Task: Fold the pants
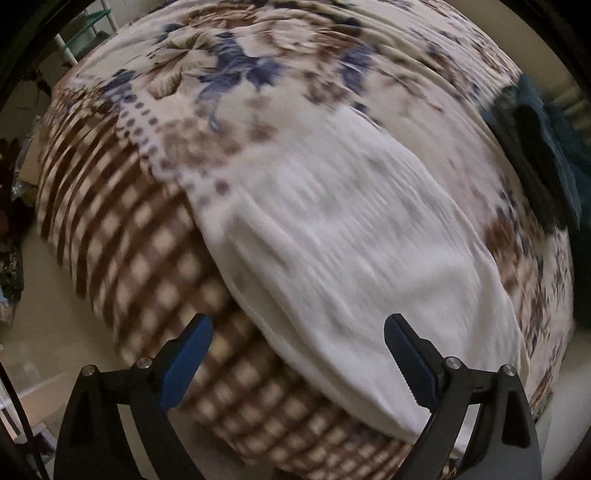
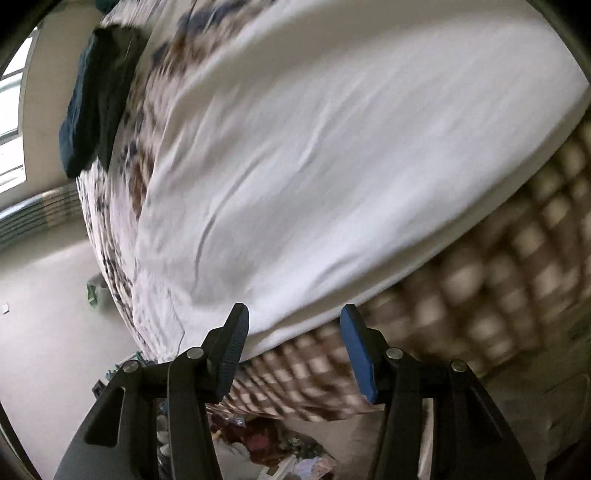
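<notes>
- White pants [image 1: 343,236] spread flat on a bed, lying on a bedspread [image 1: 229,66] printed with blue and brown flowers in the middle and a brown-and-cream check band [image 1: 122,236] along its border.
- In the left wrist view, pants running slantwise from the floral middle down to the near edge of the bed, one long side lapping onto the check band, the lower end close to the bed's near edge.
- Left gripper [image 1: 298,334] above the near end of the pants — jaws wide apart, nothing between them, no cloth touching either pad; one blue-faced finger over the check band, the other over the white cloth.
- Dark teal cloth [image 1: 543,155] bunched at the far right edge of the bed, well apart from the pants.
- Pale floor [image 1: 22,332] past the bed's left edge, with a white rack holding green shelves [image 1: 88,33] at the top left corner of the view.
- In the right wrist view, pants [image 2: 332,155] filling most of the picture, a few long creases across the cloth, the check band [image 2: 498,280] just beside their lower edge.
- Right gripper [image 2: 293,325] at the edge of the pants near the check band — jaws partly apart, nothing clamped; white hem just behind the black ridged finger, touching or not hard to say through the blur.
- Same dark cloth [image 2: 96,96] at the upper left, on the floral part of the bedspread.
- Window [image 2: 14,122] at the far left; clutter [image 2: 266,439] on the floor below the bed, too blurred to name.
</notes>
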A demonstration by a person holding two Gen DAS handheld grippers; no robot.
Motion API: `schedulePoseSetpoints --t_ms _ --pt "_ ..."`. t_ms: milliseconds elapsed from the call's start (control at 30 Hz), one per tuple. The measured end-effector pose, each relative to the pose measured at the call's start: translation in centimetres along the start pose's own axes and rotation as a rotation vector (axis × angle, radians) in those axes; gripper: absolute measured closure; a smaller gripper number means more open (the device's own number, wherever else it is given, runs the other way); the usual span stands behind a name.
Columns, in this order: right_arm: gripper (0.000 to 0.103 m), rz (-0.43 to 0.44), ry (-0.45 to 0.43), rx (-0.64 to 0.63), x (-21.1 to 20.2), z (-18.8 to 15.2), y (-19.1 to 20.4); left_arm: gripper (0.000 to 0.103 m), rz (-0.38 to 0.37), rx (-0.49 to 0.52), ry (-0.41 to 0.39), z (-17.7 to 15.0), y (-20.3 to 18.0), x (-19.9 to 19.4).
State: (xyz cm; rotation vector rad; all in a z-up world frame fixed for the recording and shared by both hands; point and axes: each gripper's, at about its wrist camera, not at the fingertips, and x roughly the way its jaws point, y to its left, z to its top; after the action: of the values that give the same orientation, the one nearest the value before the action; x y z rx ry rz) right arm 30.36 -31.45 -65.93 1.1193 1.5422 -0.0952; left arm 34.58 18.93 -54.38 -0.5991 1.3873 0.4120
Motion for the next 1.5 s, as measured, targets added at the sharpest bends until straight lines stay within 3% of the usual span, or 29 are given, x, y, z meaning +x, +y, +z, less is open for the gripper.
schedulePoseSetpoints --t_ms 233,300,367,433,533,800,1033,1233,1300,1333,1500 --pt "0.048 0.033 -0.034 0.099 4.7 -3.4 1.6 0.009 -0.080 0.032 0.065 4.2 2.0 3.8" --pt "0.048 0.030 -0.028 0.134 6.3 -3.6 2.4 0.019 -0.094 0.025 0.060 4.4 2.2 4.4" --pt "0.048 0.053 -0.015 0.172 7.1 -4.1 2.1 0.055 -0.075 0.041 0.016 4.2 2.4 4.2" --pt "0.048 0.069 -0.016 0.184 7.8 -4.3 2.2 0.068 -0.078 0.070 -0.014 4.0 2.7 3.6" --pt "0.048 0.095 -0.013 0.189 8.5 -4.7 2.6 0.076 -0.088 0.105 -0.053 3.4 3.0 2.5" --pt "0.048 0.119 0.001 0.201 10.1 -5.3 3.3 0.081 -0.118 0.152 -0.069 3.2 4.4 -0.1" --pt "0.048 0.152 -0.061 0.188 7.7 -7.2 4.6 0.083 -0.136 0.126 -0.060 3.7 4.6 -1.1" --pt "0.049 0.172 -0.049 0.220 9.5 -6.0 4.2 0.086 -0.123 0.150 -0.066 4.0 4.6 -1.2" --pt "0.064 0.156 -0.056 0.256 10.7 -5.4 3.4 0.086 -0.114 0.161 -0.067 4.0 4.5 -1.0" --pt "0.086 0.162 -0.065 0.283 11.0 -5.3 3.0 0.086 -0.112 0.161 -0.064 4.0 4.5 -0.9" --pt "0.094 0.121 -0.123 0.223 9.5 -6.5 4.6 0.087 -0.102 0.178 -0.069 3.9 4.6 -1.2"
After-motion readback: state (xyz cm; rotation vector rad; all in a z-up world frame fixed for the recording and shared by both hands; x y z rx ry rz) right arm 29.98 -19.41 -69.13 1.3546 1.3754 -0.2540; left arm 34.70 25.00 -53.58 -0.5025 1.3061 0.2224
